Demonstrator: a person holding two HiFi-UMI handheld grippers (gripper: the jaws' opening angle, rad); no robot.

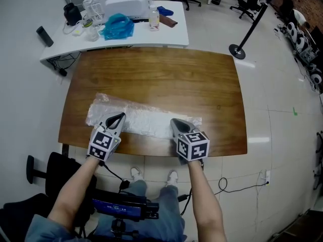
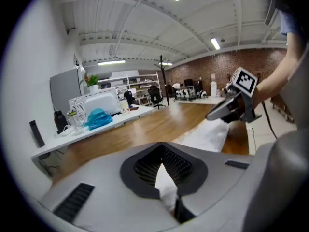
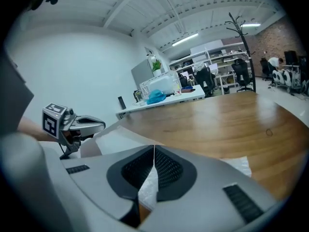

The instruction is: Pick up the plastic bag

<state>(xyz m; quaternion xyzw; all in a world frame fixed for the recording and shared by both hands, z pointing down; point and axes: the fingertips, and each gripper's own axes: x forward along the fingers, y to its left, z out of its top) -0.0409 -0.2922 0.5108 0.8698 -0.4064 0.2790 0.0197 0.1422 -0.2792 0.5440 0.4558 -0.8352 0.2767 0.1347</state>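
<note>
A clear, crinkled plastic bag [image 1: 146, 119] lies flat across the near part of the brown wooden table [image 1: 161, 79], close to its front edge. My left gripper [image 1: 117, 119] sits at the bag's left end. In the left gripper view its jaws [image 2: 161, 146] meet with a fold of white film [image 2: 166, 185] pinched between them. My right gripper [image 1: 176, 125] is at the bag's right part, and its jaws [image 3: 154, 149] are closed on a strip of the bag [image 3: 147, 187]. The rest of the bag [image 3: 116, 137] stretches between the two grippers.
Behind the table stands a white desk [image 1: 171, 34] with a white machine [image 1: 118, 1], a blue bag [image 1: 117, 26], a bottle [image 1: 154, 18] and a black mug [image 1: 72, 13]. A pole's round base [image 1: 237, 51] stands on the floor at right. A black chair [image 1: 45, 173] is at lower left.
</note>
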